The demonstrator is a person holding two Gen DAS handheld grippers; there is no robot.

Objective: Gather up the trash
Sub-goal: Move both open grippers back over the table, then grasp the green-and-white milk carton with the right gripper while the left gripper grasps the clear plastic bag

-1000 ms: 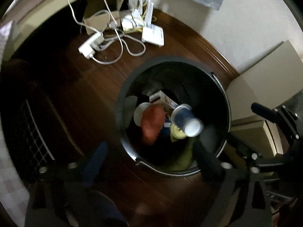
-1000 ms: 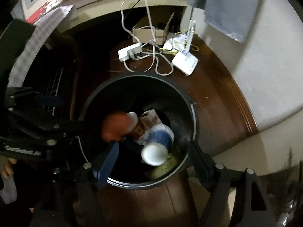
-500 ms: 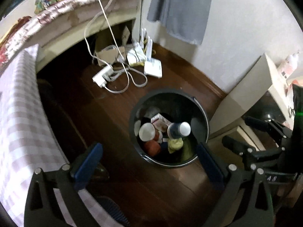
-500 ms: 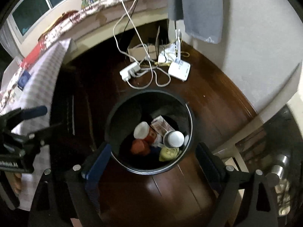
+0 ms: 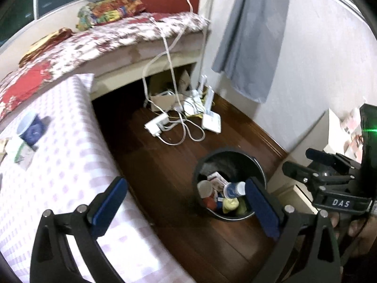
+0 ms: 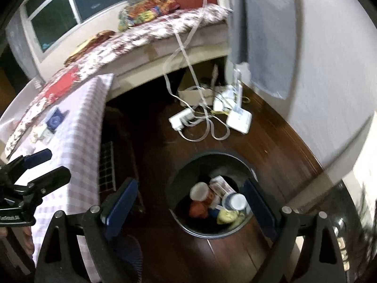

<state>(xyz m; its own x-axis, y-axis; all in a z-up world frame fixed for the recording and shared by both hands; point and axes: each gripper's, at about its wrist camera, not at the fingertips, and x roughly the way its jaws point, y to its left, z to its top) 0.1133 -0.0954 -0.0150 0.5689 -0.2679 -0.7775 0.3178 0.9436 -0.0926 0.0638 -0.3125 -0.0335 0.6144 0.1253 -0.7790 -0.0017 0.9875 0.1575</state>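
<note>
A black round trash bin [image 5: 256,165] stands on the dark wood floor; it also shows in the right wrist view [image 6: 179,176]. Inside lie paper cups [image 5: 204,188], a blue cup [image 6: 235,201], a red-orange item [image 6: 198,208] and a yellow-green wrapper [image 6: 226,215]. My left gripper [image 5: 186,208] is open and empty, held high above and left of the bin. My right gripper [image 6: 189,208] is open and empty, above the bin. A blue cup [image 5: 29,127] and paper scraps [image 5: 20,151] lie on the checked table.
A checked tablecloth table [image 5: 59,165] fills the left. A power strip [image 5: 156,125], white cables and a router [image 5: 212,122] lie on the floor by a cardboard box [image 5: 162,99]. A bed [image 5: 117,37] stands behind. A grey cloth [image 5: 249,35] hangs on the wall.
Both grippers have risen and pulled back from the bin, so it looks smaller. The red-orange item has dropped into the bin. The table and bed have come into view.
</note>
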